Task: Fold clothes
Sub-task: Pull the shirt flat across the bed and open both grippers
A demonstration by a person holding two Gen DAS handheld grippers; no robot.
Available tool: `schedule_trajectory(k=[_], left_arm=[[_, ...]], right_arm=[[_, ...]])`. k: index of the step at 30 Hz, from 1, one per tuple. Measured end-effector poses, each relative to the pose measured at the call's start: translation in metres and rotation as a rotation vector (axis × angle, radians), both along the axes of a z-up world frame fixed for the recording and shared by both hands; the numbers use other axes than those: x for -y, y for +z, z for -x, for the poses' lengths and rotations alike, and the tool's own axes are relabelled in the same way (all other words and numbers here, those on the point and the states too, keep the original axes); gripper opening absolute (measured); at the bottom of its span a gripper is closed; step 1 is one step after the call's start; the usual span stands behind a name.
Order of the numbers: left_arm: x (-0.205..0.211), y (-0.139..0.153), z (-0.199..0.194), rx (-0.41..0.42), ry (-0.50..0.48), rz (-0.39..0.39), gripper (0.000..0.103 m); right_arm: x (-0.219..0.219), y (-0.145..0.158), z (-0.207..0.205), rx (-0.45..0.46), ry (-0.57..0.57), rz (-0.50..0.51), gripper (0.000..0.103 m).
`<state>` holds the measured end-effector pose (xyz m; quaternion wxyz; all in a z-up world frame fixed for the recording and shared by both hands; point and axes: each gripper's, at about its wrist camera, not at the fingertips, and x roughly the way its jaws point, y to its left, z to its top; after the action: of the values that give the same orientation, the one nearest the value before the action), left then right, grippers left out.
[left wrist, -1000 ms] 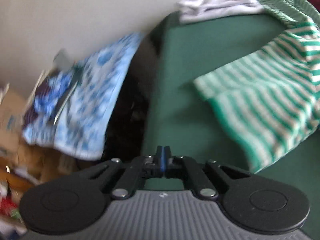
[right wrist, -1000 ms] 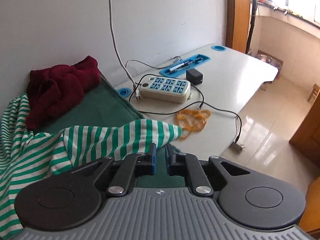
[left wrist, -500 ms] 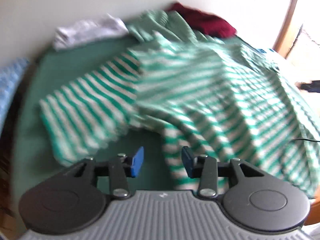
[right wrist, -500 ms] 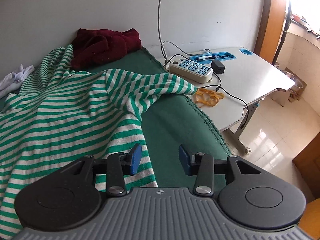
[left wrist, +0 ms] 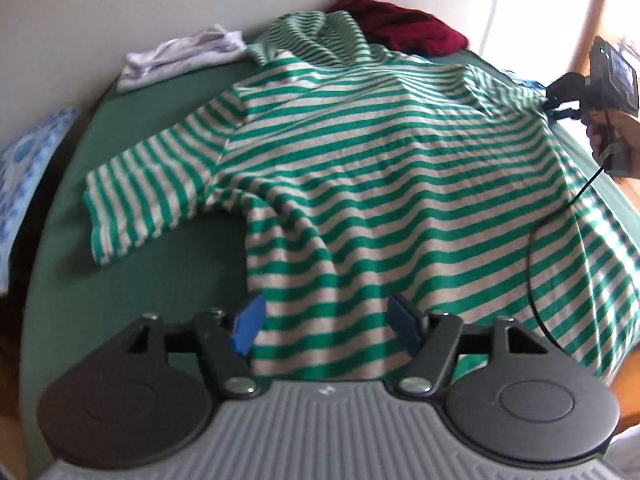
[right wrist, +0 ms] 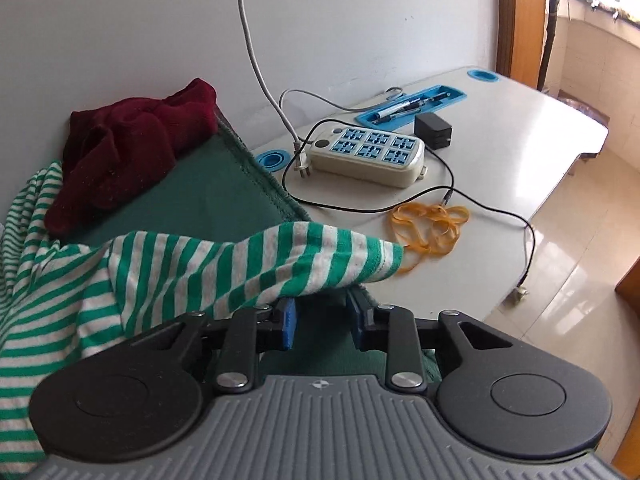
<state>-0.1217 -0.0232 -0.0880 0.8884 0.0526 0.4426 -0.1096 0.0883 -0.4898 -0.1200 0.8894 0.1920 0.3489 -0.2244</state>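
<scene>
Green-and-white striped shirt lies spread mostly flat on green cloth covering the counter, one short sleeve laid out to the side, collar end bunched toward the wall. Left tool hovers over the shirt's near hem, jaws wide apart and empty, probably lined up to pinch that edge. Right tool sits just under the other sleeve, which drapes over its left finger; jaws apart, gripping nothing, cloth only resting on it. In the left view the right tool shows at the shirt's far side, hand-held. Spread-out lay suits either smoothing before a fold or the sleeve about to be turned in; can't settle which. Maroon garment and white garment lie crumpled by the wall, apart from the shirt's body. Power strip and rubber bands on bare counter beside
</scene>
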Motion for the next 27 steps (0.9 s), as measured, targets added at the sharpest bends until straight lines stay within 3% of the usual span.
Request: schedule_trajectory(k=[3, 5, 9, 11, 13, 18, 22, 23, 24, 25, 26, 27], left_arm=[[0.010, -0.002, 0.010, 0.014, 0.062, -0.022, 0.074], [0.017, -0.007, 0.014, 0.006, 0.098, -0.028, 0.075], [0.027, -0.019, 0.020, -0.014, 0.151, -0.062, 0.075], [0.030, -0.024, 0.022, -0.027, 0.163, -0.070, 0.076], [0.035, -0.028, 0.024, -0.026, 0.175, -0.085, 0.081], [0.043, -0.029, 0.020, -0.025, 0.197, -0.105, 0.084], [0.045, -0.030, 0.020, -0.019, 0.214, -0.119, 0.086], [0.046, -0.030, 0.020, -0.015, 0.220, -0.122, 0.087], [0.046, -0.031, 0.020, -0.011, 0.226, -0.126, 0.089], [0.047, -0.031, 0.020, -0.009, 0.233, -0.128, 0.090], [0.047, -0.031, 0.020, -0.008, 0.240, -0.129, 0.091], [0.046, -0.031, 0.020, -0.011, 0.244, -0.124, 0.091]], right_arm=[[0.013, -0.002, -0.007, 0.042, 0.021, -0.061, 0.021], [0.018, 0.006, -0.005, 0.068, 0.051, -0.055, 0.000], [0.032, 0.029, 0.014, 0.096, 0.090, -0.053, 0.000], [0.039, 0.039, 0.024, 0.095, 0.107, -0.056, 0.008], [0.047, 0.050, 0.033, 0.095, 0.125, -0.058, 0.009], [0.026, 0.015, 0.036, 0.003, 0.202, -0.222, 0.011], [0.017, 0.007, 0.022, 0.080, 0.163, -0.285, 0.037], [0.015, 0.007, 0.016, 0.099, 0.156, -0.281, 0.038], [0.016, 0.007, 0.007, 0.104, 0.160, -0.267, 0.037], [0.018, 0.007, -0.002, 0.108, 0.164, -0.251, 0.021], [0.015, 0.009, -0.009, 0.089, 0.176, -0.230, 0.012], [0.014, 0.015, -0.012, 0.080, 0.192, -0.198, 0.011]])
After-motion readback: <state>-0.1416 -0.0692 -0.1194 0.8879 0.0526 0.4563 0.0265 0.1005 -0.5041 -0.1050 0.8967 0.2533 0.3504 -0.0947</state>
